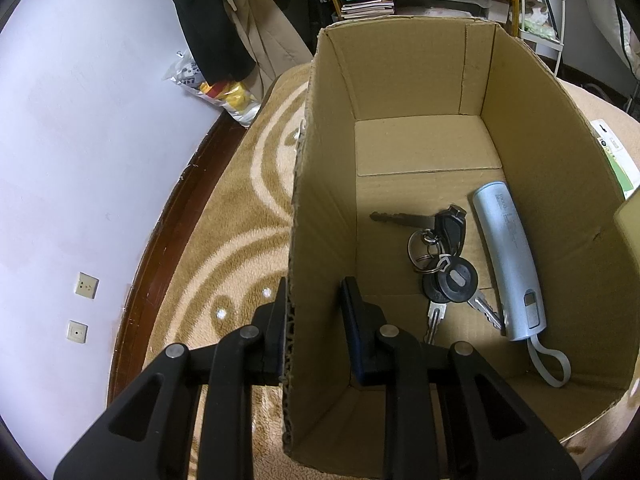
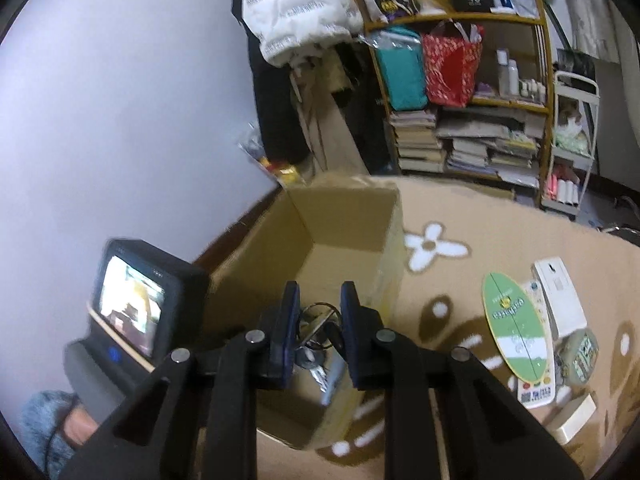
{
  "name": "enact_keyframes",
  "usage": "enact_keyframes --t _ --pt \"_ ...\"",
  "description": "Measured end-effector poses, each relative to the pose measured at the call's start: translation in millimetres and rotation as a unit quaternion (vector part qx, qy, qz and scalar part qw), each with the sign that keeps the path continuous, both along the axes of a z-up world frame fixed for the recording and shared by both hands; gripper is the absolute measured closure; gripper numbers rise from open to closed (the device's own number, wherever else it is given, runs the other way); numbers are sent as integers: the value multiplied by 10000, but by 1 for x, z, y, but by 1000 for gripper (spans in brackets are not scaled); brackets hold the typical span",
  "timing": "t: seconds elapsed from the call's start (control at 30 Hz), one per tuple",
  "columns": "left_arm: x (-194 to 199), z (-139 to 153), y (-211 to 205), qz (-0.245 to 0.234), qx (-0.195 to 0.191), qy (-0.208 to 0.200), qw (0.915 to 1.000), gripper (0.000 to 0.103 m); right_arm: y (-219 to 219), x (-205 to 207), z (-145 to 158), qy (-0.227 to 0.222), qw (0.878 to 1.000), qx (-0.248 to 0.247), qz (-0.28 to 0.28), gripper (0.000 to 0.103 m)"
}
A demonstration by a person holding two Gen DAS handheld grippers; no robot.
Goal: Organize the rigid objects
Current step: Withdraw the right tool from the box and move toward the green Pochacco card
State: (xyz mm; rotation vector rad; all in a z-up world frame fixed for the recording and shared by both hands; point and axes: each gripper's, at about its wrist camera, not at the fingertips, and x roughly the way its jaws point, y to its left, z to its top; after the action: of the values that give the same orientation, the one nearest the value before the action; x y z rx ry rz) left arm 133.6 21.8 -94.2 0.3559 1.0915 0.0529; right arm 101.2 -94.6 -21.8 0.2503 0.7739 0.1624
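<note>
An open cardboard box [image 1: 404, 64] stands on the patterned rug. On its floor lie a bunch of keys [image 1: 440, 264] and a light blue cylinder with a wrist strap [image 1: 508, 264]. My left gripper [image 1: 316, 300] is open and straddles the box's left wall: one finger outside against the cardboard, the other inside with a gap. My right gripper [image 2: 320, 300] hangs open above the box [image 2: 344, 216]. The keys [image 2: 316, 332] and the cylinder [image 2: 332, 380] show below its fingers, and nothing is clamped.
On the rug right of the box lie a green oval card [image 2: 514, 328], a white box [image 2: 560, 300], a small pouch [image 2: 582, 356] and a white block [image 2: 572, 420]. A wall runs along the left. A full shelf [image 2: 460, 100] and a white cart [image 2: 572, 140] stand behind.
</note>
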Motion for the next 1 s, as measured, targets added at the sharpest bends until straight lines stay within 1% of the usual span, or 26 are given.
enact_keyframes --t 0.23,0.37,0.47,0.53,0.63,0.73,0.83,0.87,0.9,0.97,1.0 --pt "0 0 -1 0 -2 3 10000 80 16 -1 8 -147 9998 45 162 82" --pt "0 0 -1 3 -3 3 10000 80 17 0 3 -73 9997 127 193 81" --pt "0 0 0 2 1 3 10000 80 12 -1 -4 -18 9993 325 165 80" --pt "0 0 -1 -1 0 3 10000 80 11 -1 0 -87 9990 418 152 81" --pt "0 0 0 4 -11 9 10000 79 14 -5 12 -287 9987 380 185 81" --pt "0 0 1 0 9 11 10000 79 15 -5 13 -262 9995 186 76 80" --pt "0 0 -1 -2 17 6 10000 79 9 -3 5 -112 9999 84 -83 71" --pt "0 0 -1 -5 21 6 10000 79 6 -1 2 -62 9999 -17 -148 61" --pt "-1 0 -1 -2 18 6 10000 79 2 0 0 -54 9997 -151 -204 45" --pt "-1 0 -2 -4 16 7 10000 79 -8 0 -2 -49 9986 -381 -363 32" --pt "0 0 -2 -4 19 9 10000 79 -14 2 -3 -21 9981 -466 -413 29"
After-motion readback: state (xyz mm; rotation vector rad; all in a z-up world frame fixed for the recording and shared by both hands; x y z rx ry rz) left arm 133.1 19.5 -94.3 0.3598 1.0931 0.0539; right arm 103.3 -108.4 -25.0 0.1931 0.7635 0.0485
